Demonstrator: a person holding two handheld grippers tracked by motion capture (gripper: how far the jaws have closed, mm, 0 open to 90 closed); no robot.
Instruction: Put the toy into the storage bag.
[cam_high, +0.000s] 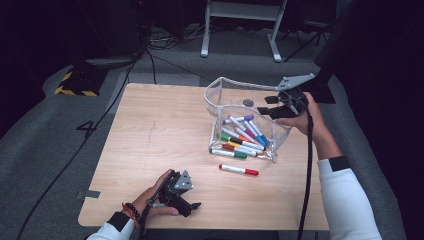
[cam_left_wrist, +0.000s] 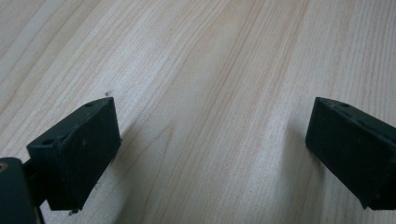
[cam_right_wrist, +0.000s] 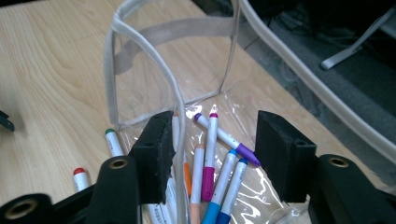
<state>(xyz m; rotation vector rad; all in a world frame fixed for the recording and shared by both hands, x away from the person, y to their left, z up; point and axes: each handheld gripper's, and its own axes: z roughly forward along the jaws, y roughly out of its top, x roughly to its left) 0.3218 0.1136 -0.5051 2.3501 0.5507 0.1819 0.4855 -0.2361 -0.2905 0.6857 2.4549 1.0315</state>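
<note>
While the right tongs (cam_high: 272, 106) hang over the clear pouch (cam_high: 220, 95) with jaws parted and nothing pinched, the pouch lies just below them on the tabletop (cam_high: 160, 130), its open mouth turned away from the person and its length running back toward the near edge. Markers (cam_high: 242, 137) lie inside beneath the tongs, most of them slanting along that length (the purple one lies crosswise). One pouch rim (cam_right_wrist: 175, 93) rises against the inner face of a right jaw. Just outside the pouch's near end lies a red-capped marker (cam_high: 238, 170), pointing sideways. Well apart, the left tongs (cam_left_wrist: 210, 154) rest wide open and empty on bare wood.
</note>
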